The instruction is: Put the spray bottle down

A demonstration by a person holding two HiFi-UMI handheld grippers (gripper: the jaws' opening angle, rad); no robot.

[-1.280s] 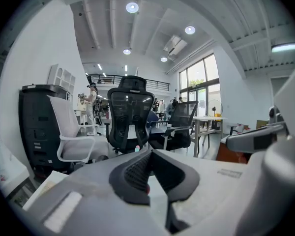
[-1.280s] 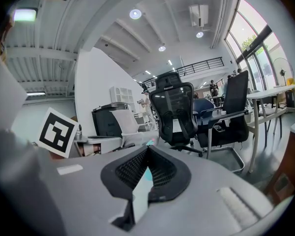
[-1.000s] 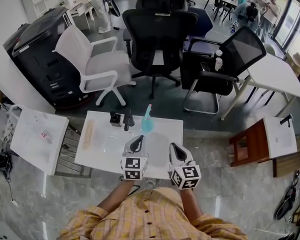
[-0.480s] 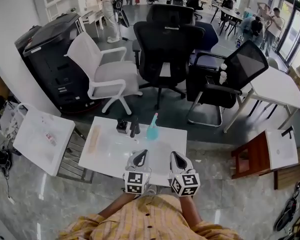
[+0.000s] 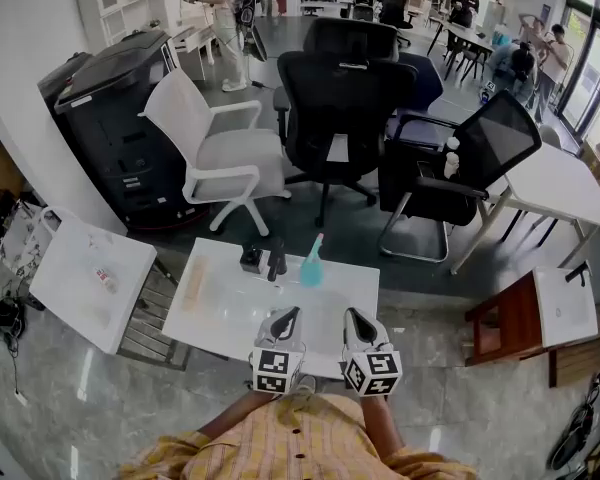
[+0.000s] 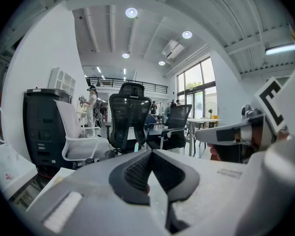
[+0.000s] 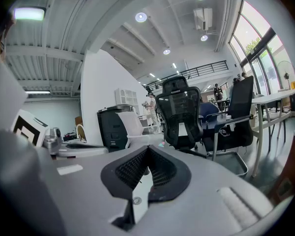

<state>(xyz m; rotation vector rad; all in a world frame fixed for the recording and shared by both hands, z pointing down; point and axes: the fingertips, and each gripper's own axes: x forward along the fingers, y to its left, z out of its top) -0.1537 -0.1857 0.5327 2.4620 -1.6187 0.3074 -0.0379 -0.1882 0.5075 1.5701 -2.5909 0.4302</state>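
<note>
Both grippers are clenched on nothing: my left gripper point(image 5: 289, 315) and right gripper point(image 5: 350, 316) hang over the table point(image 5: 225, 313) near its front edge. The spray bottle point(image 5: 311, 265) stands upright by the far edge, well apart. I judge it's set down; next I just keep clear.

On my feed the desk point(image 5: 220, 313) top looks smooth, glossy white. The spray bottle point(image 5: 311, 265) is see-through teal plastic. The left tool point(image 6: 148, 154) has a matt grey plastic shell, with black ribbed pads point(image 6: 135, 171). The floor point(image 5: 460, 408) shines like polished stone.
</note>
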